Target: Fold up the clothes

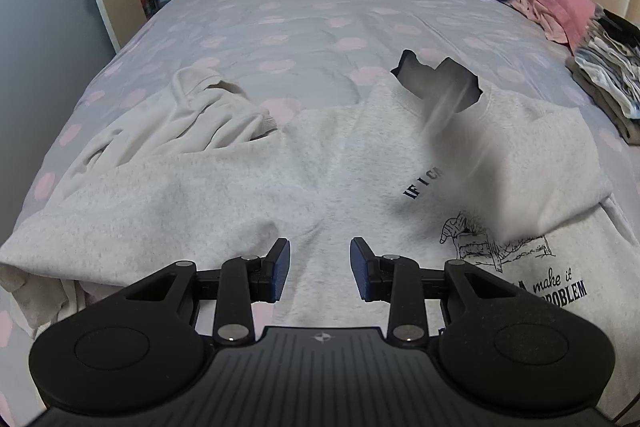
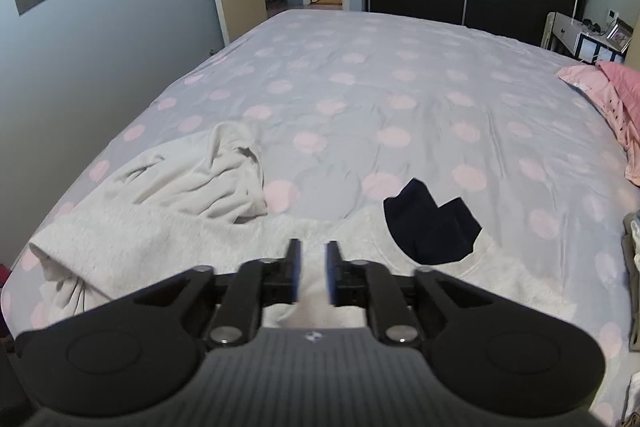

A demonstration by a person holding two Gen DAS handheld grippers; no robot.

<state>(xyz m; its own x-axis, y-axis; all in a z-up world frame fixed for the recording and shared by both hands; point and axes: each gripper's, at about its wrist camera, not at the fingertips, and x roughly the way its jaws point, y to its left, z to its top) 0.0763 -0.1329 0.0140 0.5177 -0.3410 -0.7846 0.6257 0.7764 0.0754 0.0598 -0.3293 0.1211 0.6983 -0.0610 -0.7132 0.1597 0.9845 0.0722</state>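
Across the dotted lilac bed cover [image 2: 400, 75] a pale grey printed sweatshirt [image 1: 248, 187] is lying half-folded; the left gripper [image 1: 320, 267] is hovering spread and empty; the right gripper [image 2: 313, 273] is standing slightly parted, gripping nothing; its loose folded-over sleeve is risking sliding back.

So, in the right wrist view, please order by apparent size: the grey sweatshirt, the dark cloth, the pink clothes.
1. grey sweatshirt, clearly largest.
2. and 3. dark cloth and pink clothes look alike; the pink ones lie farther away and are cut by the frame edge, so unranked.
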